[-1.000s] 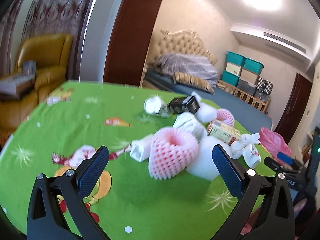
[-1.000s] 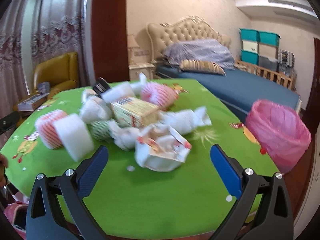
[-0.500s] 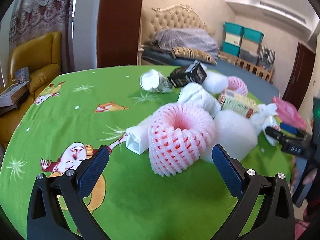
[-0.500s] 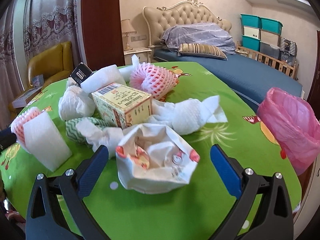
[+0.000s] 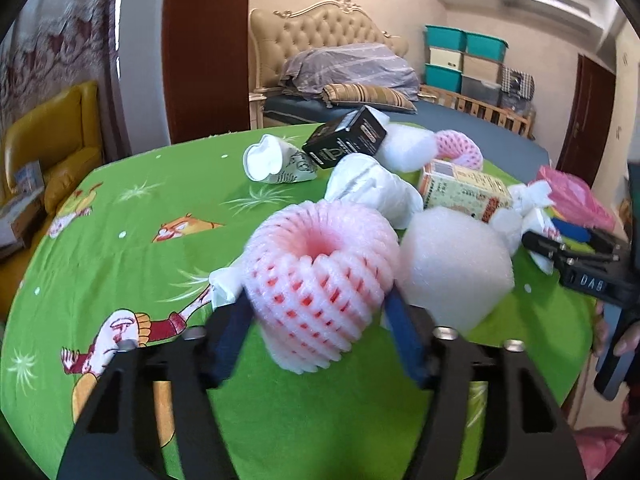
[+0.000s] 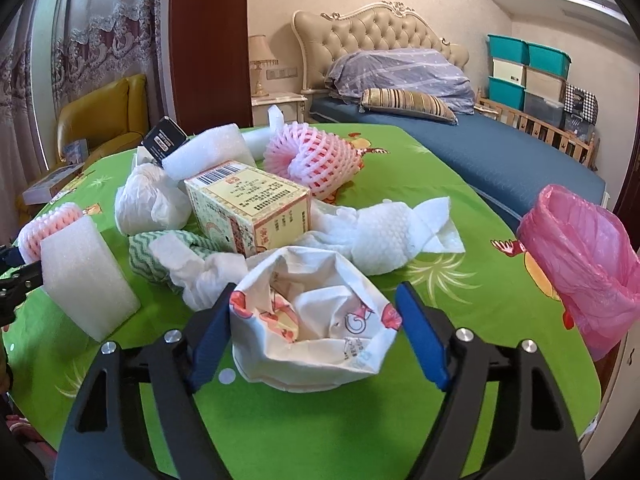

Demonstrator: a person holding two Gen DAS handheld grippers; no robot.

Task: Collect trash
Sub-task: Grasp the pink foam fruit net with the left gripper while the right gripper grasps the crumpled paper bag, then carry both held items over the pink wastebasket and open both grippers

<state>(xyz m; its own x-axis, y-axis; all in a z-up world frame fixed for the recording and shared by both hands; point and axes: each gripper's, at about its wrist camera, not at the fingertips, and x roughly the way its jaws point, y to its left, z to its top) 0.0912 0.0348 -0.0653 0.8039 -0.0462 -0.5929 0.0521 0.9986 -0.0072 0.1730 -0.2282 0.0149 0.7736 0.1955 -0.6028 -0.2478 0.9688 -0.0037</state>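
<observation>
your left gripper clasps the pink foam fruit net on both sides, its blue pads pressed into the mesh, at the near edge of the round desk under a green cartoon-print cloth. just right of the net stands a white foam block. your right gripper closes around the crumpled white paper bag with red print, one pad touching each side. behind the bag lie a yellow printed cardboard box, wadded white paper towels and a second pink foam net. a pink plastic trash bag hangs at the desk's right edge.
</observation>
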